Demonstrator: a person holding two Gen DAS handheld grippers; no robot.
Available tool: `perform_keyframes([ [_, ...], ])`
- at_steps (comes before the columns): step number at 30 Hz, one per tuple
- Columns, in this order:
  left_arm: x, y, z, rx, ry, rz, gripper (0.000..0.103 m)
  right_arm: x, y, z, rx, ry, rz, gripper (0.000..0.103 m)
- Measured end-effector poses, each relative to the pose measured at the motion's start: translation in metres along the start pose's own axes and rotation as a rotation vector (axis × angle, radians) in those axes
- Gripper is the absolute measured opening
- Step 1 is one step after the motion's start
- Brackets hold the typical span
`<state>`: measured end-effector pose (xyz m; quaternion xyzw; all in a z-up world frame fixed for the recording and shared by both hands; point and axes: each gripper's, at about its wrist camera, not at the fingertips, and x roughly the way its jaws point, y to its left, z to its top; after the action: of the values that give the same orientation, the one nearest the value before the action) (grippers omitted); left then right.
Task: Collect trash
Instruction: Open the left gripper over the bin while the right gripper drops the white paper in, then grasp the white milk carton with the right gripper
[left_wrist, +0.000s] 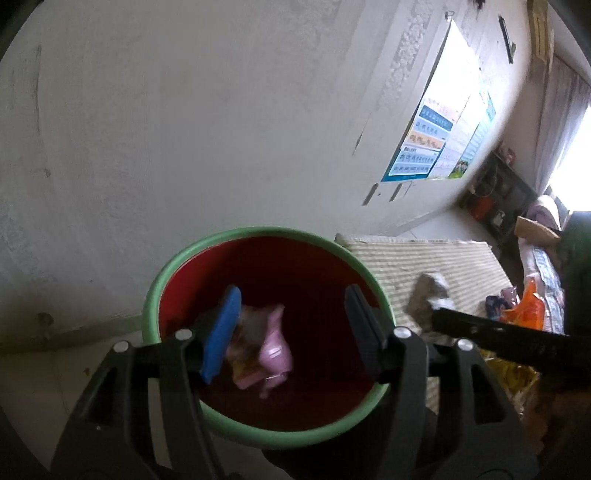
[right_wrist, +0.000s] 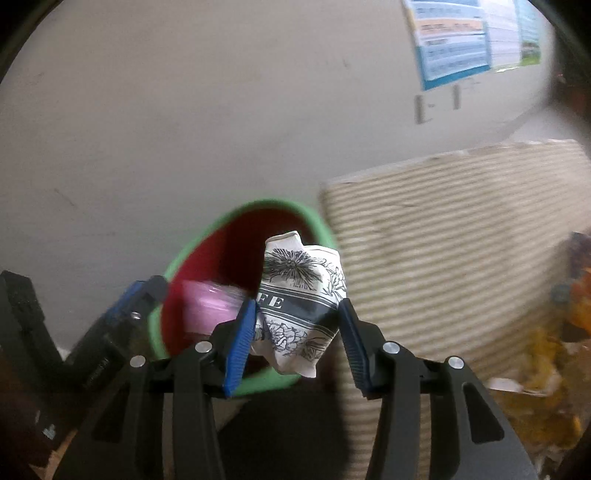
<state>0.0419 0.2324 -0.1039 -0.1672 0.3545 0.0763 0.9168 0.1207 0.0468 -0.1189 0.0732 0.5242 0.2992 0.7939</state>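
Note:
A red bin with a green rim (left_wrist: 258, 234) stands by the wall; it also shows in the right wrist view (right_wrist: 192, 243). My left gripper (left_wrist: 291, 332) is open right above the bin's mouth, and a pink wrapper (left_wrist: 271, 350) is in the air or lying inside the bin below it; the pink wrapper shows blurred in the right wrist view (right_wrist: 210, 302). My right gripper (right_wrist: 297, 332) is shut on a crumpled white paper cup with black flower print (right_wrist: 299, 295), held at the bin's right rim. That cup also shows in the left wrist view (left_wrist: 430, 299).
A striped mat (right_wrist: 461, 236) lies right of the bin. Orange and yellow wrappers (left_wrist: 524, 306) lie on its far right side (right_wrist: 554, 350). A pale wall (left_wrist: 184, 110) with posters (left_wrist: 432, 144) is behind the bin. A dark shelf (left_wrist: 495, 195) stands at the back right.

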Motion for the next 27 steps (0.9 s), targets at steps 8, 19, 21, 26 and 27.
perform_keyframes([
  [8, -0.007, 0.014, -0.001, -0.044, -0.009, 0.032, 0.057, 0.023, 0.025, 0.010, -0.004, 0.040, 0.067, 0.047],
  [19, -0.013, -0.006, 0.000, -0.016, 0.004, -0.009, 0.057, -0.038, 0.003, -0.013, 0.054, -0.074, 0.033, 0.052],
  [21, -0.016, -0.017, 0.000, 0.003, 0.003, -0.027, 0.057, -0.059, -0.004, -0.027, 0.059, -0.112, 0.003, 0.056],
  [26, -0.025, -0.057, -0.005, 0.080, 0.008, -0.084, 0.057, -0.101, -0.034, -0.062, 0.083, -0.180, -0.099, 0.059],
  [27, -0.025, -0.063, -0.007, 0.092, 0.012, -0.093, 0.057, -0.108, -0.041, -0.068, 0.090, -0.189, -0.123, 0.059],
])
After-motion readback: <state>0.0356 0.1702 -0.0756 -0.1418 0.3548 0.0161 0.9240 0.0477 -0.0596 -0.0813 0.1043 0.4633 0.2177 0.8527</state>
